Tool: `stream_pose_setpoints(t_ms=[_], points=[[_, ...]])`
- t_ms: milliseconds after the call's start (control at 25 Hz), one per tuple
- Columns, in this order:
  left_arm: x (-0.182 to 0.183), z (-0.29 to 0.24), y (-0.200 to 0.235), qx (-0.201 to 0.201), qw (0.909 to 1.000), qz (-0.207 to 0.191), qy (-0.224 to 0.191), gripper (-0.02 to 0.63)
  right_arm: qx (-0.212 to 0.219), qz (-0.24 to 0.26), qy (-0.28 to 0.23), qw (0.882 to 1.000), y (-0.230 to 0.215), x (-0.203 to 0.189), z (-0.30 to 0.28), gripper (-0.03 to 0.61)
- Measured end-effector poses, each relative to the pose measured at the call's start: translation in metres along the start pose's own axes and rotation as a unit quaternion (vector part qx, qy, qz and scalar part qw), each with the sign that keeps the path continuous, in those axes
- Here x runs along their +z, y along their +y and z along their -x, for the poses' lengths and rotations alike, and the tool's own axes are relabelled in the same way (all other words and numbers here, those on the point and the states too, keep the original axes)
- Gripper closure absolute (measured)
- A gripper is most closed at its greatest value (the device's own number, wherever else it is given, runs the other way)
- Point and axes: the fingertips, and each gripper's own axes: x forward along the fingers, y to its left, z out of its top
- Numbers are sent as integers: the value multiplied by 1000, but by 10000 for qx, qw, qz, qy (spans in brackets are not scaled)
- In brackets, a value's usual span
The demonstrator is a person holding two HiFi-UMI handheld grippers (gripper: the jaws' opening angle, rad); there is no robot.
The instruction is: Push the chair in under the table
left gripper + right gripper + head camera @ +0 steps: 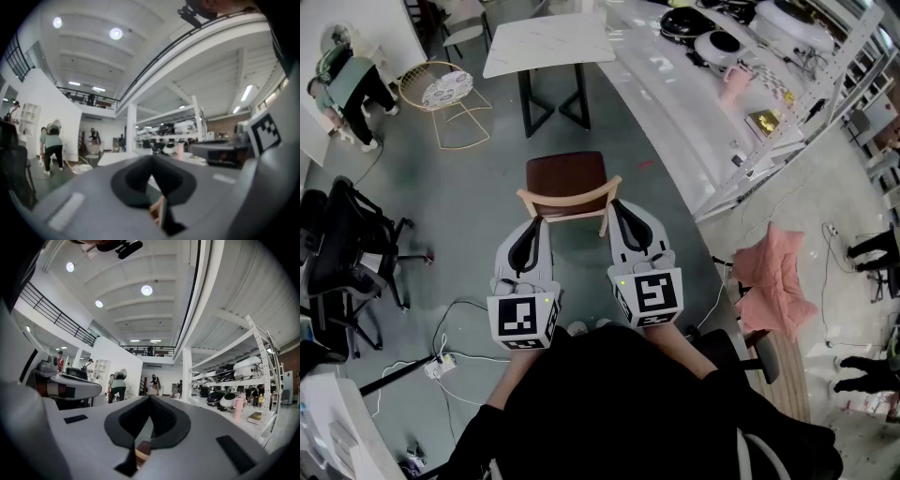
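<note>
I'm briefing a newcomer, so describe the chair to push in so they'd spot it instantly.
Start at the white-topped table with black legs. The chair stands just before it: dark brown seat, pale curved wooden backrest, unlike the wire chair and black office chairs to the left.

The right gripper (150,398) fills the lower frame, its jaws closed together, tips meeting at centre. Through the small gap low between the jaws shows a sliver of the chair (142,448): brown seat and pale wood rail. At right stand white shelves (243,376), with a pink bottle (236,414) below them. A person (117,386) bends over at centre left.
</note>
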Motion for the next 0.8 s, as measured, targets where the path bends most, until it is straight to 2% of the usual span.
stream_pose_setpoints(t_ms=[360, 800], points=[[-14, 4, 24, -112, 9999, 53, 53, 607, 13, -83, -49, 10000, 26, -5, -5, 557], [-30, -36, 48, -123, 9998, 140, 70, 607, 16, -122, 29, 9999, 9, -24, -53, 556]])
